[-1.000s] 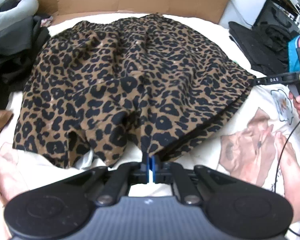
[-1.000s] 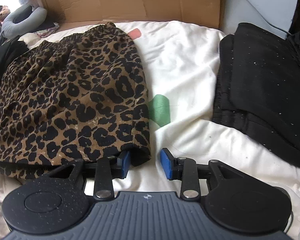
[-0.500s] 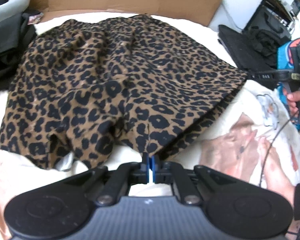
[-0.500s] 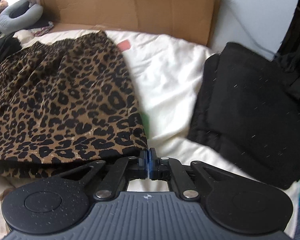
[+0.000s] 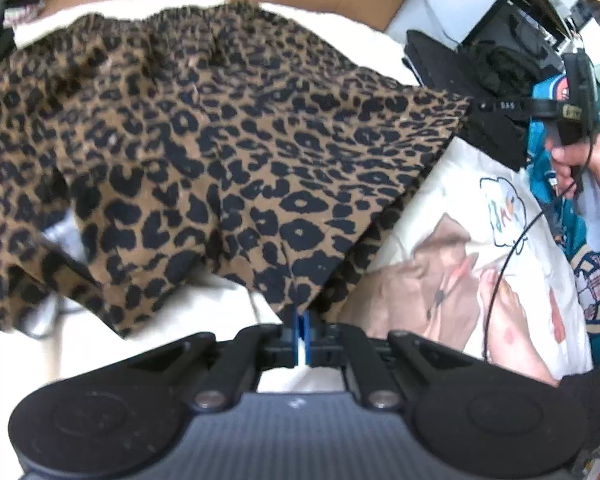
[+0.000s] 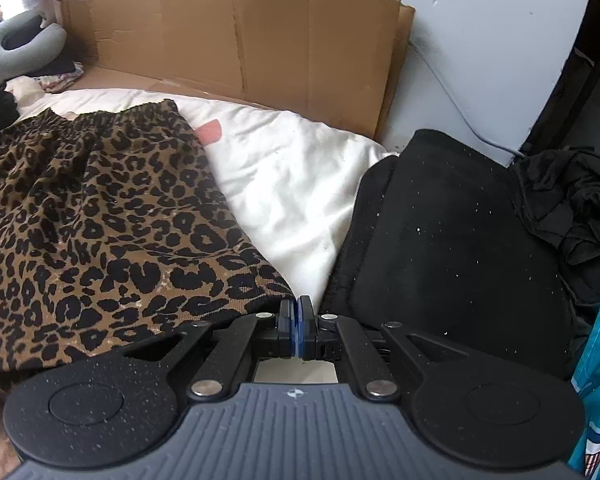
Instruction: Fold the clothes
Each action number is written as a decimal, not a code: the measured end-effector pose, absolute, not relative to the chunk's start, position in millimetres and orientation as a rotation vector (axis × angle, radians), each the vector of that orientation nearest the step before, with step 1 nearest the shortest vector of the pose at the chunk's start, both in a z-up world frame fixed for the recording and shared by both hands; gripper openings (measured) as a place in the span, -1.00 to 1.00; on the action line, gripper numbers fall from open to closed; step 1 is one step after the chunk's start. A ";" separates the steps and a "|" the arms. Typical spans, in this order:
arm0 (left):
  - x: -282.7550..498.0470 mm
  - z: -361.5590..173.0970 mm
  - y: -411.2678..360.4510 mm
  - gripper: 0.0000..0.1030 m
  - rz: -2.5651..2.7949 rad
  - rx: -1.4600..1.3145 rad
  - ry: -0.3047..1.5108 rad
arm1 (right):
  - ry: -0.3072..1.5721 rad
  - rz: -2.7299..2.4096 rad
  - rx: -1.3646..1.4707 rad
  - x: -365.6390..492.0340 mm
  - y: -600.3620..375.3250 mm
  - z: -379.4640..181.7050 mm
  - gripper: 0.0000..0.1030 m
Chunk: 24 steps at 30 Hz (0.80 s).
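While both claws hang on, the scene goes like this, big stuff down to small:

Bed: white sheet (image 6: 296, 176), soft and puffy, cartoon print near the person's side.

Leopard shorts (image 5: 236, 152): spread across the bed, near hem lifted; thin corduroy-looking fabric, gathered elastic waistband at the far edge.

Black garment (image 6: 452, 240): flat, linty, just right of the shorts.

Left gripper (image 5: 301, 330): clenched on the near hem at the middle.

Right gripper (image 6: 298, 330): pinching the right hem corner.

Risk: floppy cloth could slip from those small pads if pulled unevenly, leaving a crooked, bunched fold.
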<state>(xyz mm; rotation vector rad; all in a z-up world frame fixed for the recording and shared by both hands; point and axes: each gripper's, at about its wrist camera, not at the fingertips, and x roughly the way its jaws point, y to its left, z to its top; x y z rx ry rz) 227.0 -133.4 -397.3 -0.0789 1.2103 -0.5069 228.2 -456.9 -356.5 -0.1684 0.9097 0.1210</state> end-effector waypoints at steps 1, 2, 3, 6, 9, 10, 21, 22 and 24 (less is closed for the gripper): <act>227.2 -398.0 -135.4 -0.96 -0.512 -0.077 1.210 | 0.911 0.118 -0.159 228.7 -457.7 -356.0 -1.00; 227.3 -398.6 -137.4 -0.96 -0.517 -0.075 1.209 | 0.910 0.115 -0.153 229.2 -458.4 -355.2 -1.00; 226.7 -398.8 -139.0 -0.96 -0.521 -0.076 1.209 | 0.909 0.112 -0.149 230.0 -458.9 -354.5 -1.00; 225.2 -396.3 -138.5 -0.96 -0.520 -0.103 1.210 | 0.897 0.105 -0.156 232.2 -459.1 -351.5 -1.00; 223.4 -393.4 -134.8 -0.96 -0.513 -0.137 1.213 | 0.883 0.105 -0.152 234.0 -458.5 -347.0 -1.00; 223.1 -393.1 -134.1 -0.96 -0.511 -0.145 1.214 | 0.876 0.106 -0.154 234.2 -457.9 -345.2 -1.00; 223.5 -402.3 -138.8 -0.96 -0.505 -0.171 1.237 | 0.905 0.106 -0.196 224.0 -454.4 -359.1 -1.00; 222.8 -403.0 -138.3 -0.96 -0.509 -0.170 1.241 | 0.924 0.108 -0.204 222.5 -454.1 -365.3 -1.00; 221.3 -404.4 -137.5 -0.96 -0.518 -0.168 1.251 | 0.961 0.106 -0.219 219.5 -453.5 -376.6 -1.00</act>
